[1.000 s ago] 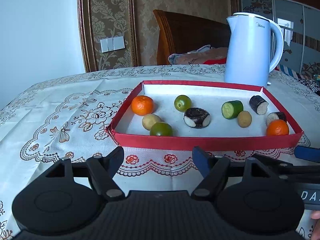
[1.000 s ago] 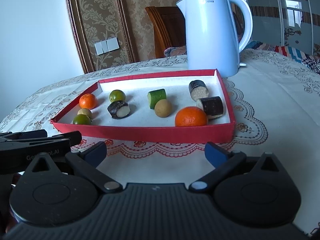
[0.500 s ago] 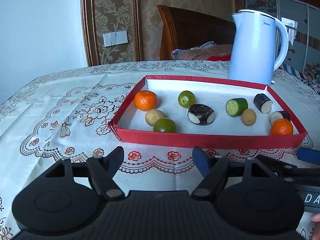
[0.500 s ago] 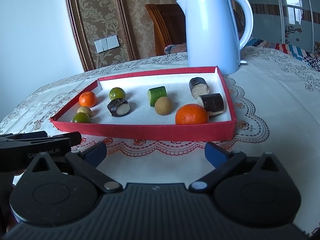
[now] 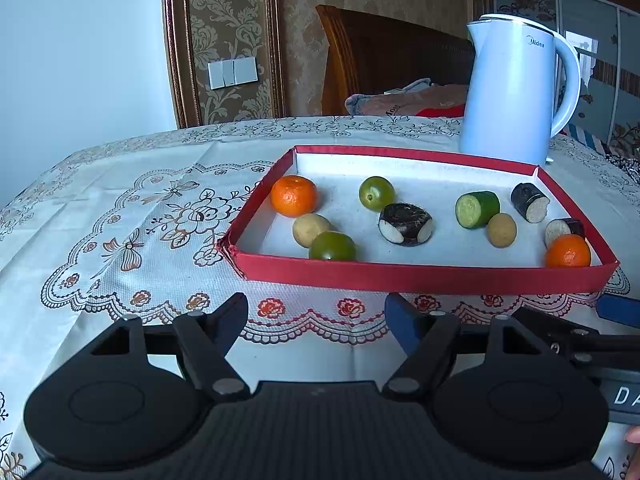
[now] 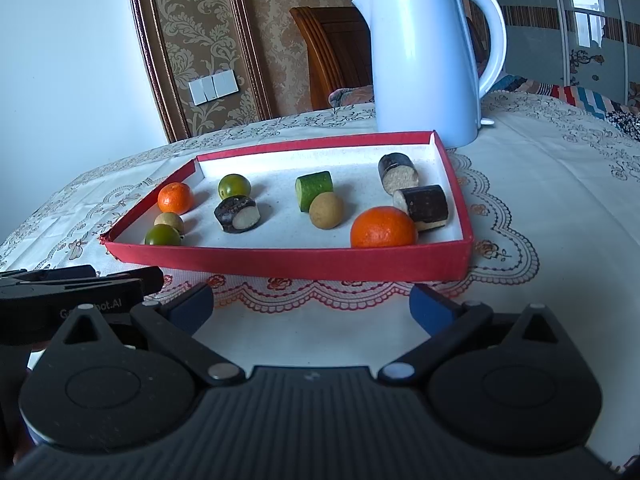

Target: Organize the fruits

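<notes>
left claw [image 5: 316, 314]: black body, blue pads, silver rivets | right claw [image 6: 312, 304]: black, ribbed base, blue pads

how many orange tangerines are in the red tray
2. One tangerine sits in the tray's far left corner; the other tangerine sits in its near right corner. None seems hidden.

Ahead of the left hand-held gripper [image 5: 316, 316] lies a strip of bare worktop [image 5: 120, 216], then the near wall of the red tray [image 5: 420, 276] stands across the way. To its left the cloth is open. Just right of it sits the right hand-held gripper [image 6: 312, 304], also facing that wall. Inside the tray, gaps run between the scattered pieces. Behind the tray's far right corner the white kettle [image 6: 424, 64] blocks passage.
</notes>
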